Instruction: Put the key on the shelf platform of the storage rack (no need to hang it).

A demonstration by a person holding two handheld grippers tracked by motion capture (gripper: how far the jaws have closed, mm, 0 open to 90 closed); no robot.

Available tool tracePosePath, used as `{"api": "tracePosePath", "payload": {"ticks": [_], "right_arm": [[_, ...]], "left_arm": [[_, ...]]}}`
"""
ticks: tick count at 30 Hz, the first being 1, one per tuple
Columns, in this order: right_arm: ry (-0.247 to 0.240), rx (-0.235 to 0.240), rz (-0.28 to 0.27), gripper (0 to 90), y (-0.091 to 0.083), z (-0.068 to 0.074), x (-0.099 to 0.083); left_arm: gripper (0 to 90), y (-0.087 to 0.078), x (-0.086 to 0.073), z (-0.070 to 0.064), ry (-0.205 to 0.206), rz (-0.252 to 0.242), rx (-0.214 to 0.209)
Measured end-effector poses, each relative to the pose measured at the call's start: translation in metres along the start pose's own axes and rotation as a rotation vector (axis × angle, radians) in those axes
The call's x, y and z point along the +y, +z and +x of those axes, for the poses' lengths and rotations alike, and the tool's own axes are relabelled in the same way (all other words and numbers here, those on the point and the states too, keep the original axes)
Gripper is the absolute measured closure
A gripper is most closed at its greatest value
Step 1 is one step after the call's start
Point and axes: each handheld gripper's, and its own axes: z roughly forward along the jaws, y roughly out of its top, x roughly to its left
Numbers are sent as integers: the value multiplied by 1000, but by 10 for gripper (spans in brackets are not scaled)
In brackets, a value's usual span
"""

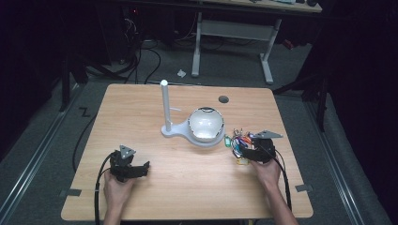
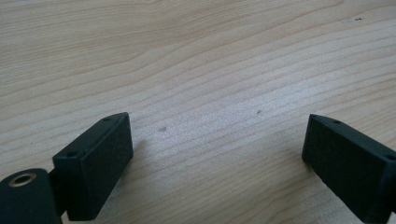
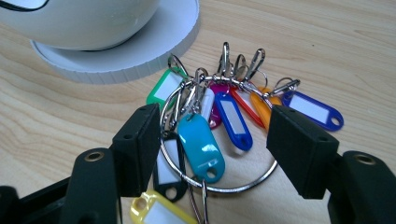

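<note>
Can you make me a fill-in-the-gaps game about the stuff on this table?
1. The right gripper has its open jaws on either side of a metal ring full of colourful key ____.
2. The white bowl sits on the round base of a white ____ with a tall post.
3. Between the jaws of the left gripper there is only bare ____ tabletop.
4. The tag nearest the middle between the right gripper's jaws is light ____.

Missing words: tags; stand; wooden; blue

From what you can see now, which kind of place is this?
Probably a lab or workshop set up for recording. A bare wooden table stands on grey floor, loose cables lie beyond it, and another desk frame stands behind.
</note>
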Motion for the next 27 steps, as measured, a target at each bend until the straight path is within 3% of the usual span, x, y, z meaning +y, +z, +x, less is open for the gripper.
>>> {"api": "tracePosePath", "payload": {"ticks": [17, 27], "right_arm": [[7, -7, 28, 361, 29, 1, 12], [-21, -35, 67, 384, 41, 4, 14]], "left_arm": [[99, 0, 0, 0, -3, -4, 1], [103, 0, 0, -1, -16, -5, 7]]}}
